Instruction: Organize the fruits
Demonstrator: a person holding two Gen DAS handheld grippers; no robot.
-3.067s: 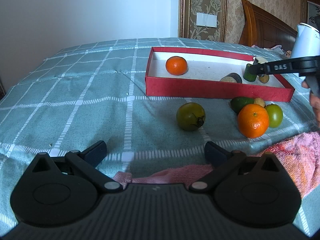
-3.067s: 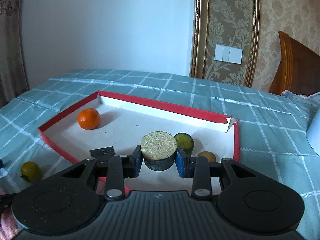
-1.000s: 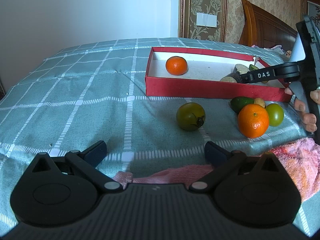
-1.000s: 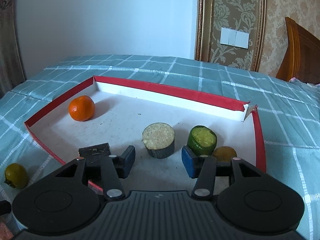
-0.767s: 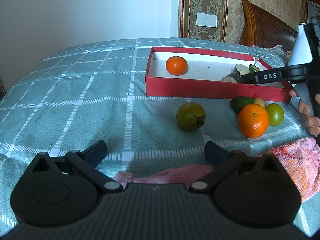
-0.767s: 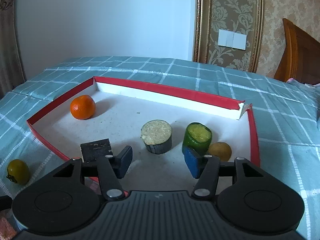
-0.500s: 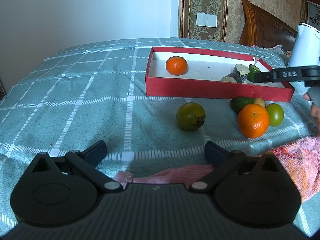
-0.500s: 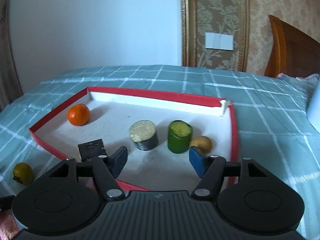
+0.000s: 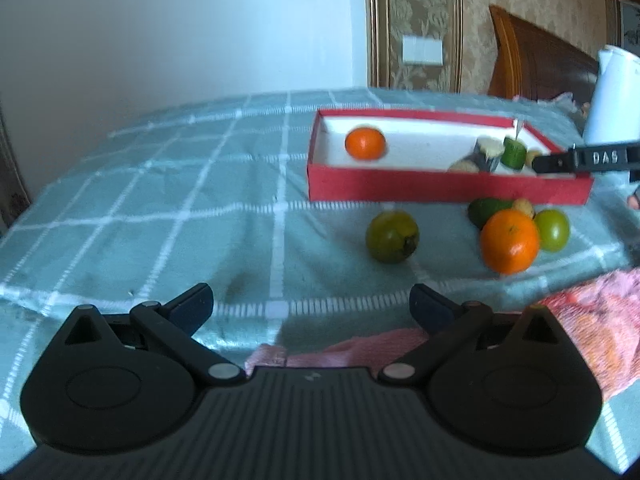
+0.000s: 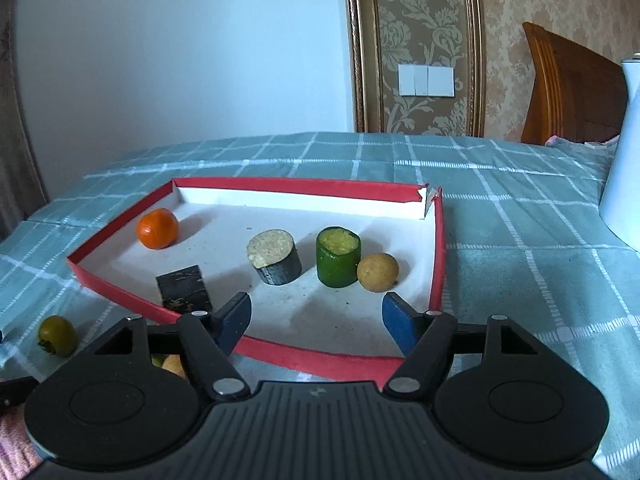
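Note:
A red tray (image 10: 439, 240) with a white floor holds a small orange (image 10: 157, 228), a dark cut cylinder (image 10: 274, 257), a green cut cylinder (image 10: 337, 256), a yellow ball fruit (image 10: 377, 272) and a dark block (image 10: 183, 288). My right gripper (image 10: 316, 320) is open and empty, above the tray's near rim. My left gripper (image 9: 310, 310) is open and empty, low over the bedspread. In front of the tray (image 9: 440, 190) lie a green-yellow fruit (image 9: 392, 236), a large orange (image 9: 509, 241), a green fruit (image 9: 553, 230) and a dark green fruit (image 9: 486, 210).
A pink towel (image 9: 592, 320) lies at the near right. A white kettle (image 9: 614, 96) stands right of the tray, also in the right wrist view (image 10: 624, 152). A wooden headboard (image 10: 568, 92) and the wall stand behind the checked bedspread (image 9: 160, 200).
My right gripper let go of the dark cut cylinder in the tray, opened, and drew back and up. My left gripper shifted slightly back; its view is now a little blurred.

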